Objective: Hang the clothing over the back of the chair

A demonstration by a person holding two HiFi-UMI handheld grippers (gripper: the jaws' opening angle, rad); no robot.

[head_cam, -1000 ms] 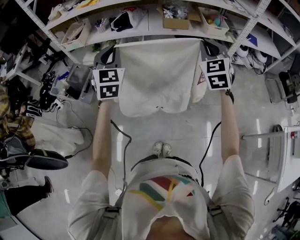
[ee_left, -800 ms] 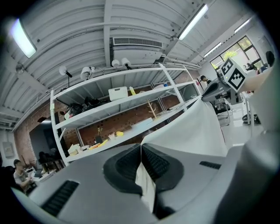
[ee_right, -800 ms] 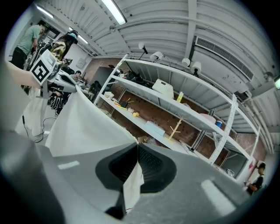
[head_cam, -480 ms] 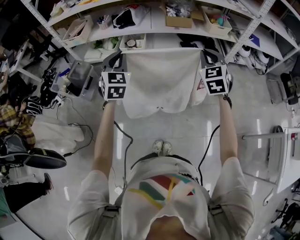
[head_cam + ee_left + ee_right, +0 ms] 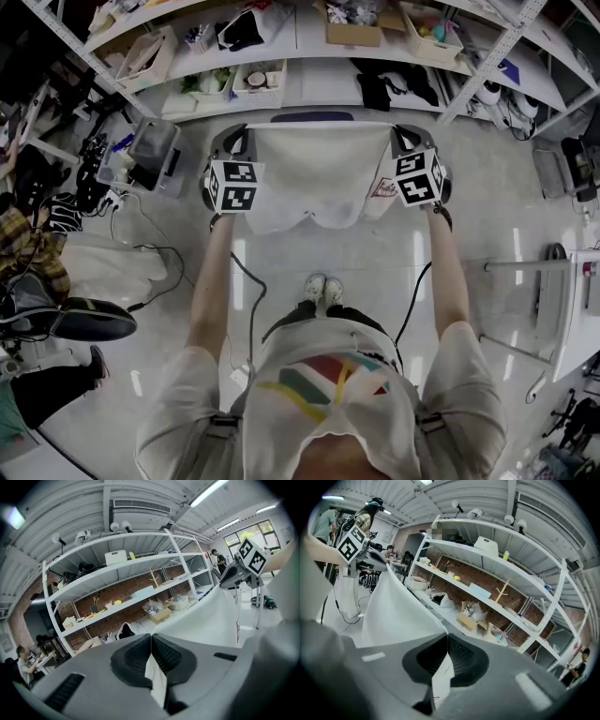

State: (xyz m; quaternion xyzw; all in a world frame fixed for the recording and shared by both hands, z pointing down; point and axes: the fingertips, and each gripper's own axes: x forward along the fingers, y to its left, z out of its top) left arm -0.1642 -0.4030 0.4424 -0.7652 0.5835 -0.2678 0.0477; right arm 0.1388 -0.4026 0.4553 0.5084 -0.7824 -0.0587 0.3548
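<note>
A white garment (image 5: 314,173) hangs stretched between my two grippers, in front of the person's feet. My left gripper (image 5: 234,136) is shut on its top left corner, and a fold of cloth (image 5: 157,679) is pinched between the pads. At the top right corner my right gripper (image 5: 403,134) is shut on the cloth (image 5: 440,679). A dark blue bar (image 5: 312,117), which looks like the top of the chair's back, shows just beyond the garment's upper edge. The rest of the chair is hidden behind the cloth. Each gripper view shows the taut white fabric (image 5: 206,616) (image 5: 396,609) running toward the other gripper.
White metal shelving (image 5: 309,56) with boxes, bins and dark clothes (image 5: 384,84) stands right behind the chair. A grey case (image 5: 150,155) and cables lie on the floor at left, near a seated person. A white table (image 5: 577,309) stands at right. The person's shoes (image 5: 322,293) are below the garment.
Both grippers have come down together with the garment still stretched between them. The dark bar has appeared above the garment's top edge.
</note>
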